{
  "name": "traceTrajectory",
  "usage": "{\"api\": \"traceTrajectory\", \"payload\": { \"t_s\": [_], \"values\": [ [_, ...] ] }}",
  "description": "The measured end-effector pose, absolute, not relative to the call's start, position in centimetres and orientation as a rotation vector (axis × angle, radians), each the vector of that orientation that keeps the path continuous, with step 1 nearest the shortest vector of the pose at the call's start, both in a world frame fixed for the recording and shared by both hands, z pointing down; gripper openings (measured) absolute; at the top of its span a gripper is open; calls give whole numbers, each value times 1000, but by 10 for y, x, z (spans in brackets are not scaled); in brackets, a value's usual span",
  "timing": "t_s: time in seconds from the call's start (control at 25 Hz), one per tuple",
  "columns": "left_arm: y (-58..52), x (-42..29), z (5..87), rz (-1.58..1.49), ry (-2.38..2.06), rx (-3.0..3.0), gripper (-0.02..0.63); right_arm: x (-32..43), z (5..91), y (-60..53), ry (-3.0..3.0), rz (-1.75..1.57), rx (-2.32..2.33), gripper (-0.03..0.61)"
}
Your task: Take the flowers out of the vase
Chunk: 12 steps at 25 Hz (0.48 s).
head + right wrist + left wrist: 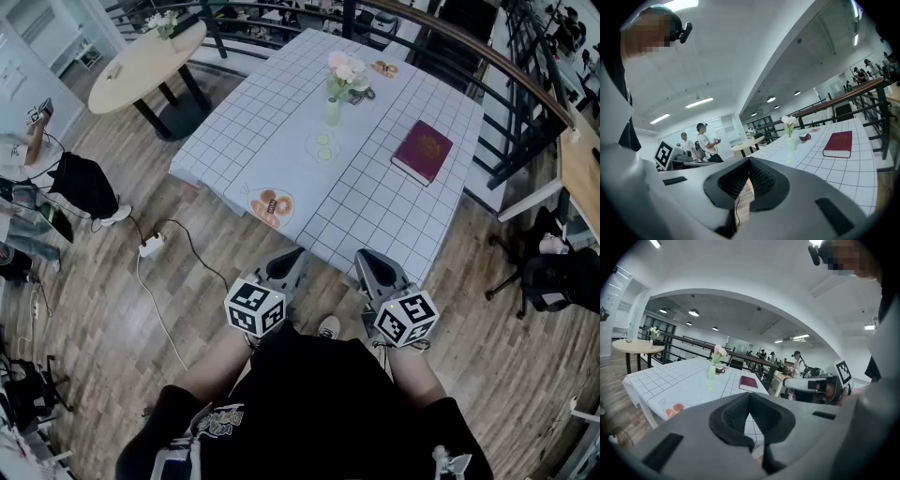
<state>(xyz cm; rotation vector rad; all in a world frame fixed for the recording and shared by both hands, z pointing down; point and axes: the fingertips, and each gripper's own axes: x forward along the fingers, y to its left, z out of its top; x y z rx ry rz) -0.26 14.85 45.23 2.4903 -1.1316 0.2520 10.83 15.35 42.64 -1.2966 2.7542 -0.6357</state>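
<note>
Flowers (346,69) are standing in the vase (333,112) on the table (267,108); left gripper (286,264) and right gripper (375,267) are hovering near its edge, jaws pressed together.

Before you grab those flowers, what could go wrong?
1. The slim vase stands free on the tablecloth; pulling the flowers sideways might tip it.
2. A small dark cup sits right beside the vase and could get bumped.
3. The left tool and right tool are both shut, so they must open first.
</note>
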Motion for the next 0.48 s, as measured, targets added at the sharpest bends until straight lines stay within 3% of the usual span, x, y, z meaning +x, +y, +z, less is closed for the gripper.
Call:
{"api": "traceTrajectory", "payload": {
  "t_s": [0.48],
  "values": [
    [151, 1, 456, 247, -1139, 2482, 8, 110, 428, 155, 2743, -656, -1257, 21]
  ]
}}
